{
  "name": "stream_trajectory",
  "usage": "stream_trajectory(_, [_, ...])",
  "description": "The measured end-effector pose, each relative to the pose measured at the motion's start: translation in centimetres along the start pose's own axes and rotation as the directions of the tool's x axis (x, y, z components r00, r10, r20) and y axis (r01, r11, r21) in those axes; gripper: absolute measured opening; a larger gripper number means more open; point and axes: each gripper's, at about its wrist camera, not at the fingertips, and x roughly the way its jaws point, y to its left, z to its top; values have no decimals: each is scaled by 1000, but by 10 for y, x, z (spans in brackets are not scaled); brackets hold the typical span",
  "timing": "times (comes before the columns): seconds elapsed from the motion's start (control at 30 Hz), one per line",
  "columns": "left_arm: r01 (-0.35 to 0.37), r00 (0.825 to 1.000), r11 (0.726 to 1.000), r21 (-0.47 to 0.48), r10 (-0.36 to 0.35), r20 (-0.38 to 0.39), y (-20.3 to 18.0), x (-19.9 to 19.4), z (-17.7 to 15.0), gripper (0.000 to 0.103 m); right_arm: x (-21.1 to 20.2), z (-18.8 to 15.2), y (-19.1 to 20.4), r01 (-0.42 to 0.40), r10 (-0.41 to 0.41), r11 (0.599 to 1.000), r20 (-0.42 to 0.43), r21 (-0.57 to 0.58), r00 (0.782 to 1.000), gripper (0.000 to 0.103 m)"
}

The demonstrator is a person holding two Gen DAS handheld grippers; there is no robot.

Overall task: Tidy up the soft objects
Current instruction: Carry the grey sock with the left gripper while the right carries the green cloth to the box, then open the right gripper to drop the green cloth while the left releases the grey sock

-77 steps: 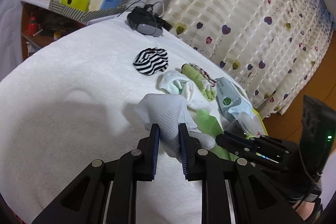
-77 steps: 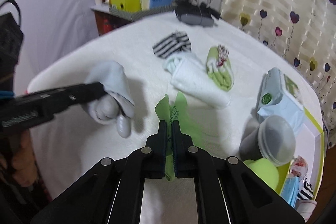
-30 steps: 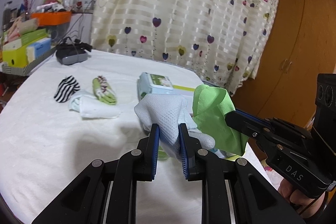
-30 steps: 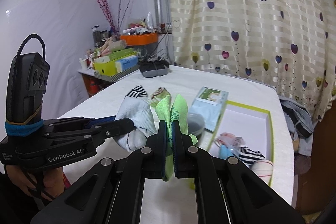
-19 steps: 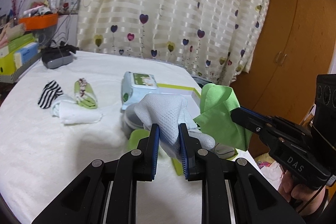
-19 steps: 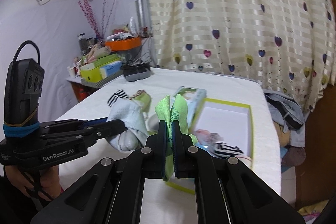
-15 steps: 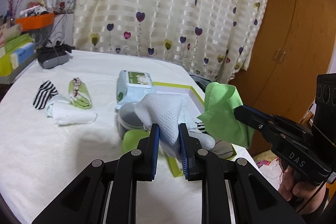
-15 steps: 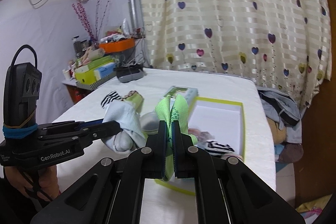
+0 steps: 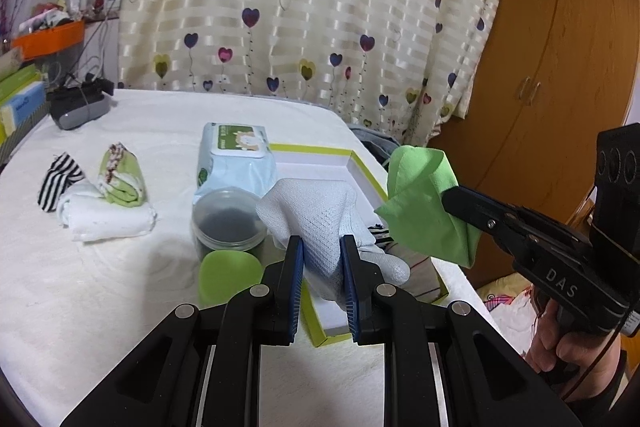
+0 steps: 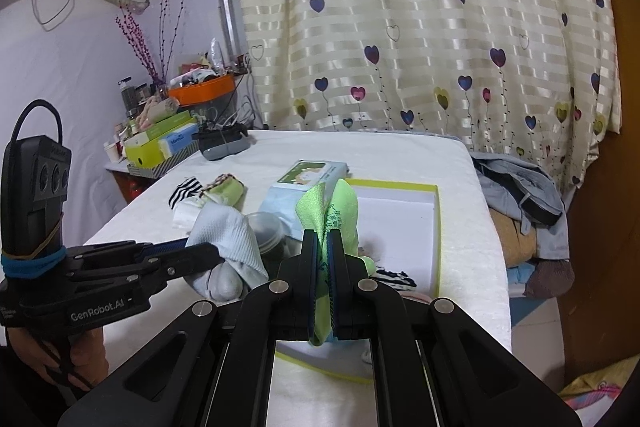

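My left gripper (image 9: 322, 251) is shut on a pale blue-white sock (image 9: 316, 215) and holds it in the air over the near end of a white box with a green rim (image 9: 362, 167). The sock also shows in the right wrist view (image 10: 228, 243). My right gripper (image 10: 323, 247) is shut on a bright green cloth (image 10: 332, 207), also held up over the box (image 10: 436, 219); the cloth shows in the left wrist view (image 9: 424, 203). Striped soft items (image 10: 392, 275) lie in the box.
On the white table lie a wet-wipe pack (image 9: 234, 163), a round lidded tub (image 9: 228, 223), a green lid (image 9: 228, 275), a white towel (image 9: 104, 219), a green rolled cloth (image 9: 122, 175) and a striped sock (image 9: 58, 179). Clothes (image 10: 520, 195) are heaped right of the table. A curtain hangs behind.
Both grippers have carried their cloths up from the table and rightward, and now hold them over the box. Both stayed shut on their loads.
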Motion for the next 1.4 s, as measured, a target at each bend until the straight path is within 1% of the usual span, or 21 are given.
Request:
stream_trajectory(0.33, [9,998,1000,6,-9,-57,-2,28,-3,17,30,0,-22,3,-2,999,-30,36,1000,5])
stream_trajectory(0.63, [9,997,1000,11,-8,-81,-4,52,5,17,62,1,-49,23,-18,997,-56,77,998,5])
stream_trajectory(0.73, [12,996,1000,13,-11,-93,-6,61,7,17,79,-3,-63,17,-5,993,-95,119,995,5])
stream_trajectory(0.8, [14,995,1000,16,-12,-100,-8,66,7,17,87,-6,-67,15,2,991,-124,134,992,8])
stream_trajectory(0.83, [14,995,1000,17,-12,-104,-9,69,8,17,90,-8,-69,19,0,991,-136,134,991,14])
stream_trajectory(0.9, [13,994,1000,18,-11,-113,-10,76,9,17,92,-12,-72,16,4,990,-145,137,989,19])
stream_trajectory(0.93, [13,993,1000,18,-10,-117,-10,78,9,17,92,-13,-73,12,8,990,-144,142,989,25])
stream_trajectory(0.97, [12,992,1000,20,-10,-122,-11,81,9,17,91,-14,-74,9,12,989,-141,147,990,34])
stream_trajectory(1.03, [14,992,1000,24,-11,-127,-13,85,10,17,87,-15,-77,3,17,988,-127,152,992,42])
stream_trajectory(1.23, [15,991,999,39,-9,-134,-21,99,15,17,74,-12,-80,-2,16,987,-88,158,996,43])
stream_trajectory(1.4, [2,990,999,38,3,-139,-23,114,19,18,69,-13,-84,-1,15,986,-79,169,997,43])
